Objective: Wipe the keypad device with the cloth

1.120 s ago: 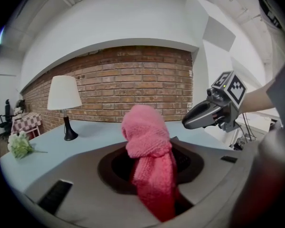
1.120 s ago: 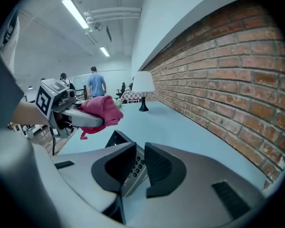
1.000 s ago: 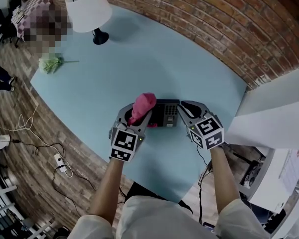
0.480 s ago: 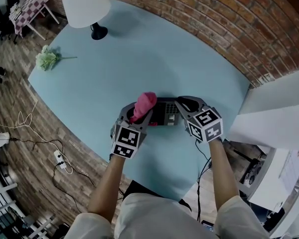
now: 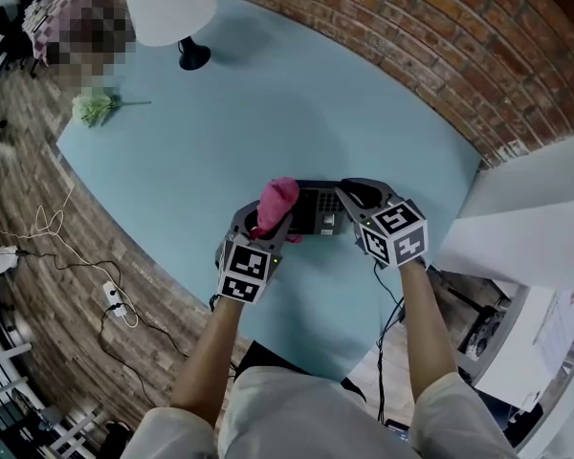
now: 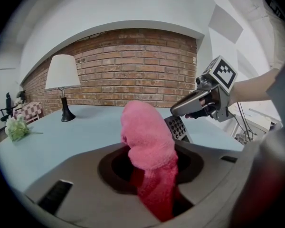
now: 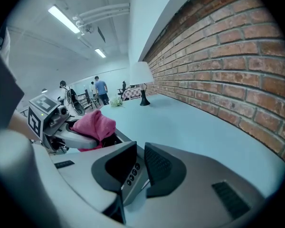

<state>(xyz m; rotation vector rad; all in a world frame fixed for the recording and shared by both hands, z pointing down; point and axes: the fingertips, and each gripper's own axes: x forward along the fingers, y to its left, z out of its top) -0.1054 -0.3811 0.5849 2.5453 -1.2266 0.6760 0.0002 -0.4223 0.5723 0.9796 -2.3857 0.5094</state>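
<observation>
Now the left gripper (image 5: 265, 224) pinches the pink cloth (image 5: 277, 199) just beside the keypad device (image 5: 316, 214), near the blue table's (image 5: 268, 103) front edge, its right end clamped by the right gripper (image 5: 350, 199).

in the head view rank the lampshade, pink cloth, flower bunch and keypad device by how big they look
1. lampshade
2. pink cloth and keypad device, about alike; the device is partly hidden
3. flower bunch, though it lies farther away
</observation>
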